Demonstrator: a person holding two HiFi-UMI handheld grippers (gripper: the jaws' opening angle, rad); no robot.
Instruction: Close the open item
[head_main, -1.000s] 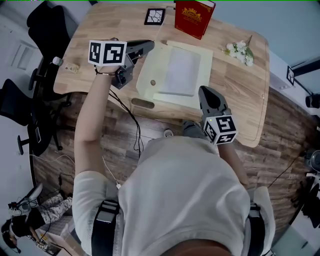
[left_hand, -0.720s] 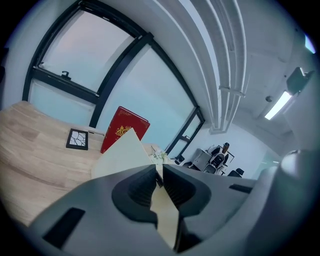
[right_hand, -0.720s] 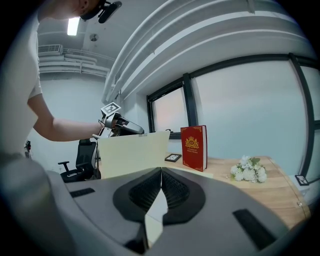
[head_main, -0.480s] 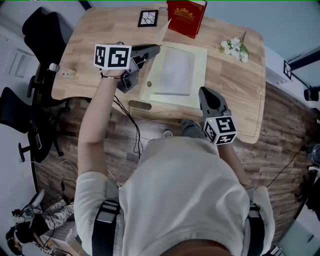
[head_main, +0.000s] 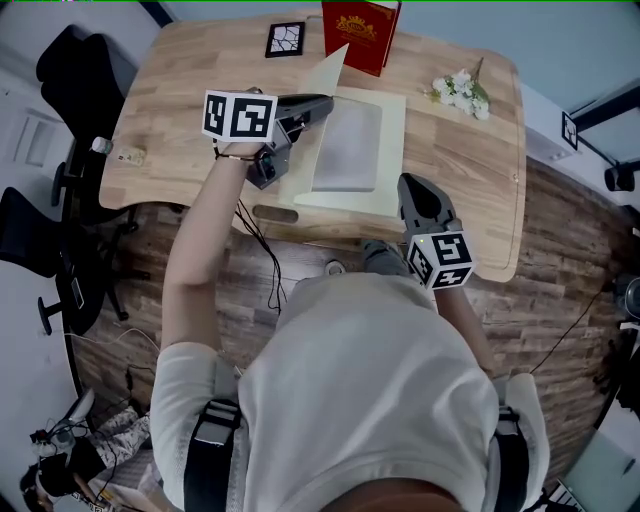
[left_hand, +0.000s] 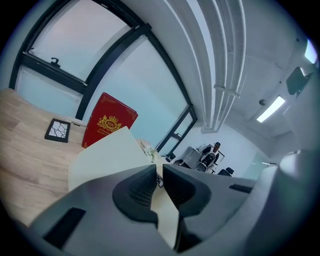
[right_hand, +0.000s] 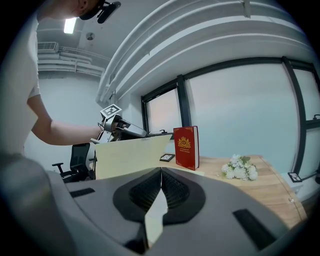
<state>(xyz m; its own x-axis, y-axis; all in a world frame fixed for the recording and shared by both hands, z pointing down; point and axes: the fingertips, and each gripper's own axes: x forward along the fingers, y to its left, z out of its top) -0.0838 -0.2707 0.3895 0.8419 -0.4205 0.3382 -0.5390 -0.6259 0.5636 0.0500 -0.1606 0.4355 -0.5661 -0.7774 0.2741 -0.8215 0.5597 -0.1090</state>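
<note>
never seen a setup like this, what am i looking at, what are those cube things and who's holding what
There is no robot here. A person holds a hand tool with two jaws in each hand, and the marker cubes are part of those tools. One picture looks down from a camera on the person's head. The other two come from a camera riding on each tool.

On the wooden table are an open cream folder, a standing red book, white flowers and a small framed tile.

The left gripper is shut on the folder's raised cover. The right gripper is shut on the folder's near edge.
</note>
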